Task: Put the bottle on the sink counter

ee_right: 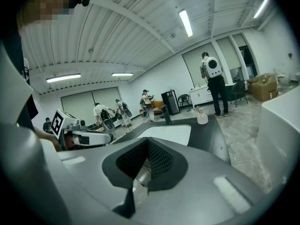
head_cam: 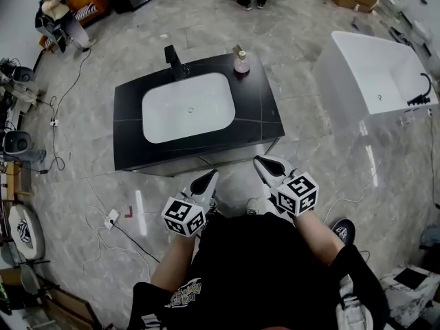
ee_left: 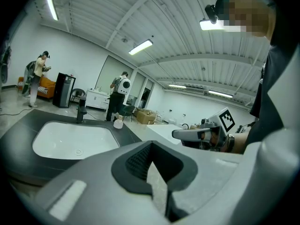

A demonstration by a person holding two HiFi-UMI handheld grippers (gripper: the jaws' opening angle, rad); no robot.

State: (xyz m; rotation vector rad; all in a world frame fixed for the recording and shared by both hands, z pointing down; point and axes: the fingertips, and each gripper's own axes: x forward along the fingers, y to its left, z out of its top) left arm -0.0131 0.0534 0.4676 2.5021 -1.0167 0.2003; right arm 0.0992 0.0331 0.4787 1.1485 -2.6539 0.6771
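Observation:
A small pinkish bottle [head_cam: 241,62] with a pump top stands upright on the back right corner of the black sink counter [head_cam: 130,108], beside the white basin [head_cam: 188,107]. The left gripper view shows the bottle [ee_left: 118,123] far off, and so does the right gripper view [ee_right: 202,117]. My left gripper [head_cam: 207,181] and right gripper [head_cam: 265,164] hover side by side in front of the counter's near edge, close to the person's body. Both are shut with nothing between their jaws, and both are far from the bottle.
A black faucet [head_cam: 174,62] rises behind the basin. A white bathtub [head_cam: 375,74] stands to the right of the counter. Cables and a power strip [head_cam: 112,218] lie on the marble floor at the left. People stand in the background.

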